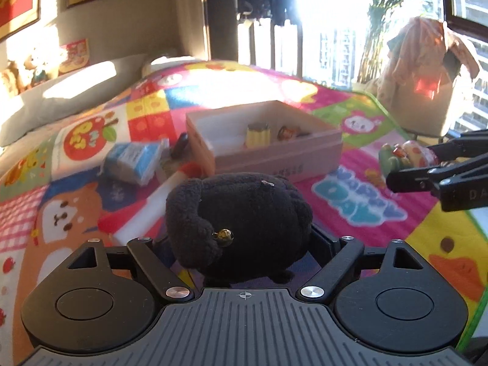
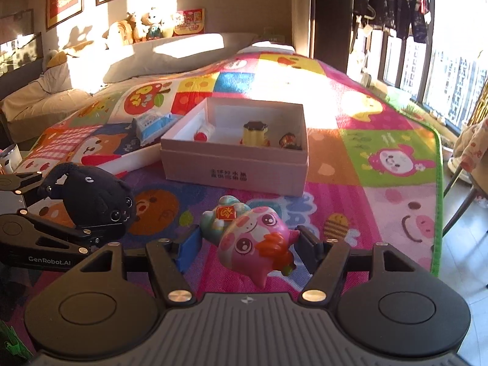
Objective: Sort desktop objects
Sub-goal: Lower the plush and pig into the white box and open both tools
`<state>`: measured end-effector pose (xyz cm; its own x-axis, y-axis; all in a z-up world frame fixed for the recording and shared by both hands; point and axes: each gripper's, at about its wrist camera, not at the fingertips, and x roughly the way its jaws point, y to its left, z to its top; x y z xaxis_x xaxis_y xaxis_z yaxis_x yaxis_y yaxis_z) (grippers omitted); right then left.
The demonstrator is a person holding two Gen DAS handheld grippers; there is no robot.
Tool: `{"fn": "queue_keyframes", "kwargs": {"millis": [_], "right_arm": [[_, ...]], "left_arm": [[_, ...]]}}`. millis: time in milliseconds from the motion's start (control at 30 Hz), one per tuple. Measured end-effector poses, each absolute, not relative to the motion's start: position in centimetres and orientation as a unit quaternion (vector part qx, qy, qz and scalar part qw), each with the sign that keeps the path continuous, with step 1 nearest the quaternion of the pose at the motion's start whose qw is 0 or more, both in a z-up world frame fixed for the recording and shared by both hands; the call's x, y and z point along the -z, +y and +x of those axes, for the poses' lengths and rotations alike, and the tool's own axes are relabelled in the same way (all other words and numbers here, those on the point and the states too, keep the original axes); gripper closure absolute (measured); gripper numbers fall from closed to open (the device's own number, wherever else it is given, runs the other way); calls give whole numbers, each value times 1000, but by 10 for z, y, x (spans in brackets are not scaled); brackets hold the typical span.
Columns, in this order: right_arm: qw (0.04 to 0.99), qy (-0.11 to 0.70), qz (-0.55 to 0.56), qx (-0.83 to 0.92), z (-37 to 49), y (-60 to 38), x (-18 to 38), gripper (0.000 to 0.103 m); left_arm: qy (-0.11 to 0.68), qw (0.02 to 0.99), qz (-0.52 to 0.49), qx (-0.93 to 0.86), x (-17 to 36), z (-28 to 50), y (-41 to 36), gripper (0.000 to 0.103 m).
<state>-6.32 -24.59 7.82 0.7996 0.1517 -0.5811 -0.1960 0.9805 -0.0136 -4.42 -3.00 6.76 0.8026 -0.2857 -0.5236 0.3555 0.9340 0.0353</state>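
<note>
The left gripper (image 1: 241,244) clamps a black plush toy (image 1: 238,222) between its fingers, lifted off the colourful mat (image 1: 360,201). The right gripper (image 2: 247,244) pinches a pink pig toy (image 2: 253,238), tilted. Beyond both, the open cardboard box (image 2: 235,167) sits on the mat, holding a yellow toy (image 2: 254,134).

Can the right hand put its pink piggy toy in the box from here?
Probably yes. The right gripper holds the pink toy, and the open box sits straight ahead with only bare mat between.

A colourful cartoon mat (image 2: 350,152) is covering the bed, carrying an open cardboard box (image 2: 235,167), its lid (image 2: 134,157) and a blue-white packet (image 2: 149,125).
</note>
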Motion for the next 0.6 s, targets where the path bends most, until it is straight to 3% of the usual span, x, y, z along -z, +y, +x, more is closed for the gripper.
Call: {"fn": "queue_keyframes", "kwargs": {"millis": [300,600], "right_arm": [[987,158,-27,-33,-61,-270,-159,36],[985,168,-9,-24,-20,-275,-161,36]], "left_arm": [[161,961,12,224,-172,25,-39,14],[186,959,-20,214,-181,126,-69,7]]}}
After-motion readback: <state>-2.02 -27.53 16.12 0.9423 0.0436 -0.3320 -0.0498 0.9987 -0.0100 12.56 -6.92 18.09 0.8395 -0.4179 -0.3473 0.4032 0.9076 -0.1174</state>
